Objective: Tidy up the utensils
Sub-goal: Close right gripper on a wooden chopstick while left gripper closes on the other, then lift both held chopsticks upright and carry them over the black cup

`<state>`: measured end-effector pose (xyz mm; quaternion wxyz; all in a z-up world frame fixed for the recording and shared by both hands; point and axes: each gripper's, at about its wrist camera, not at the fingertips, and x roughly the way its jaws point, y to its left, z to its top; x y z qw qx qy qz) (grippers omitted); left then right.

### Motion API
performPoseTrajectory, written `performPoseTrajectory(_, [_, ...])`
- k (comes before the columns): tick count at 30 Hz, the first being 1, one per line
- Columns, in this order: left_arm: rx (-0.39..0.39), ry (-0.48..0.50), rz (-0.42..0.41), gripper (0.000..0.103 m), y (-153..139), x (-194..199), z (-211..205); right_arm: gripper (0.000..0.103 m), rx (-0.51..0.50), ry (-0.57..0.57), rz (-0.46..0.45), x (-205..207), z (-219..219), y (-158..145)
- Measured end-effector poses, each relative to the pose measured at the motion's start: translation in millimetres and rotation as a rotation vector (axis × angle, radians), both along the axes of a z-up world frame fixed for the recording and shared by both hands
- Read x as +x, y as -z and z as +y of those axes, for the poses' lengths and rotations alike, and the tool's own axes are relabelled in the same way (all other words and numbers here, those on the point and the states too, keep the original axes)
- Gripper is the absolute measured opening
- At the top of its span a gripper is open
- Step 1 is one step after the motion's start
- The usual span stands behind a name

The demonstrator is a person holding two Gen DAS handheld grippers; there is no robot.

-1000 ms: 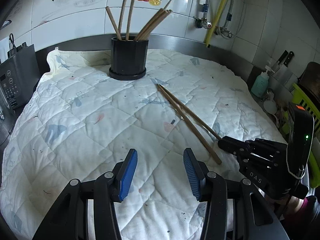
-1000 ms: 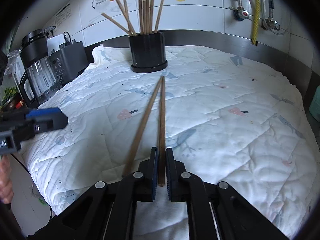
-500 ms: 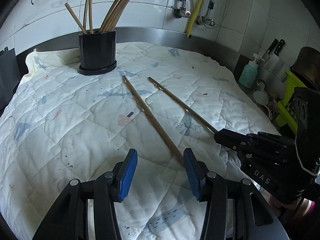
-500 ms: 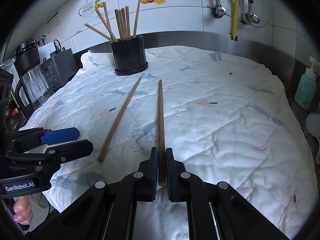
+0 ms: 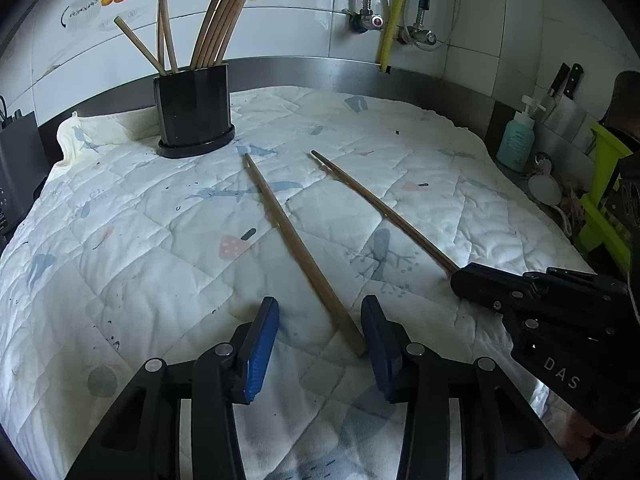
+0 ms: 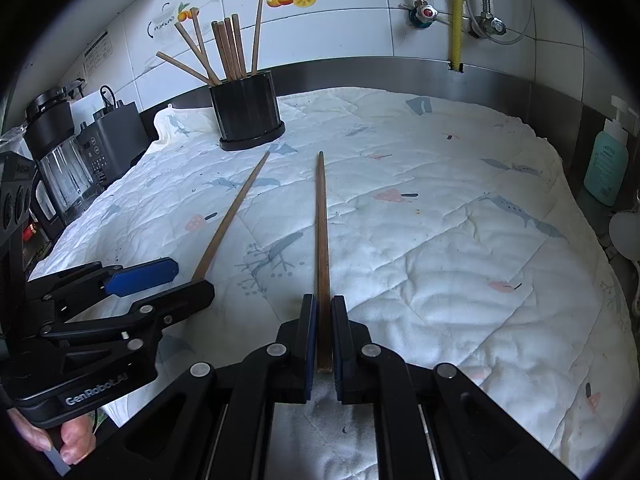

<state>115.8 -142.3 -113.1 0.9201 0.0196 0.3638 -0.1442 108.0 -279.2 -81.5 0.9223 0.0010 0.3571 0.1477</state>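
At the left, the left gripper (image 5: 318, 334) is pointing downward at the quilted cloth (image 5: 140, 280) with its blue pads (image 5: 262, 344) apart and closing; the near end of the loose chopstick (image 5: 296, 240) is lying between them, close against the right-hand pad, though actual contact cannot be made out. This chopstick is resting flat on the cloth, its far tip reaching toward the black holder (image 5: 194, 114), which is standing upright at the back with more chopsticks (image 5: 218, 28) leaning in it.

To the right, the right gripper (image 6: 324, 332) is also tilting downward, its pads clamping narrowly on the near end of the second chopstick (image 6: 322, 224), whose shaft is running straight ahead toward the holder (image 6: 248, 110).

The left wrist view is hiding that grip behind the right gripper's black body (image 5: 540, 304). Only the right wrist view is showing the person's fingers (image 6: 66, 438) around the left handle, partly cut off at the edge, and a blender (image 6: 56, 152) at the far left. Only the left wrist view is showing knives (image 5: 566, 84).
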Motion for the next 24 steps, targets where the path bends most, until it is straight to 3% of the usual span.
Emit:
performPoseTrajectory(4, [0.054,-0.013,-0.041,0.020,3,4,-3,0.010,-0.004,0.000,0.000,0,1,0])
performPoseTrajectory(7, [0.049,-0.006,-0.038,0.008,2,7,4,0.009,-0.006,0.001,-0.001,0,1,0])
performPoseTrajectory(14, [-0.030,0.005,-0.012,0.007,-15,14,38,0.009,0.000,0.000,-0.016,0,2,-7])
performPoseTrajectory(24, [-0.083,0.011,-0.073,0.007,-66,17,77,0.009,-0.015,-0.003,-0.108,0,6,-42])
